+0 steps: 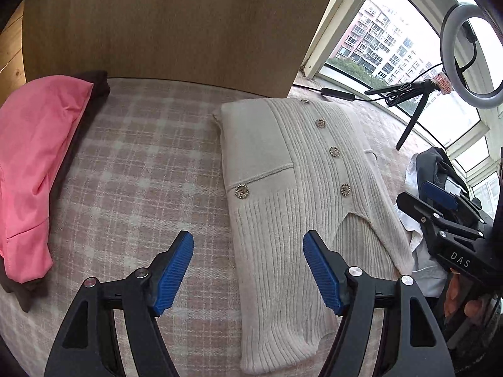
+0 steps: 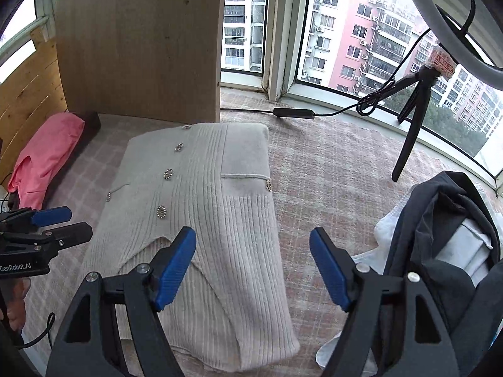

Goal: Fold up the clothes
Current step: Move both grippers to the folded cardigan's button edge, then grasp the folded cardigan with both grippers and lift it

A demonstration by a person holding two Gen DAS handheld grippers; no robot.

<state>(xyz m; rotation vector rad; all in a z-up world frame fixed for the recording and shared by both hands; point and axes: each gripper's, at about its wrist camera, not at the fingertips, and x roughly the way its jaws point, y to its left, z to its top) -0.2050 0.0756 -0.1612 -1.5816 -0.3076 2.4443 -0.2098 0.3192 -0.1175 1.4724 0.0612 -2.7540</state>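
Both my jaws spread, empty.
Folded cream cardigan [image 1: 301,207] lies ahead; pink garment [image 1: 34,169] at nine o'clock.

I count one cream cardigan [image 1: 283,169], one folded pink garment [image 1: 34,157], one heap of dark and white clothes [image 2: 440,251], two grippers, one ring light [image 1: 471,53].

Ribbed knit cardigan [image 1: 301,207], matt wood panel [image 1: 163,22], woven checked cover [image 1: 141,163]

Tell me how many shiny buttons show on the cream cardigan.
6. On the cardigan, four run down the middle. One sits on each pocket. Folds may hide more.
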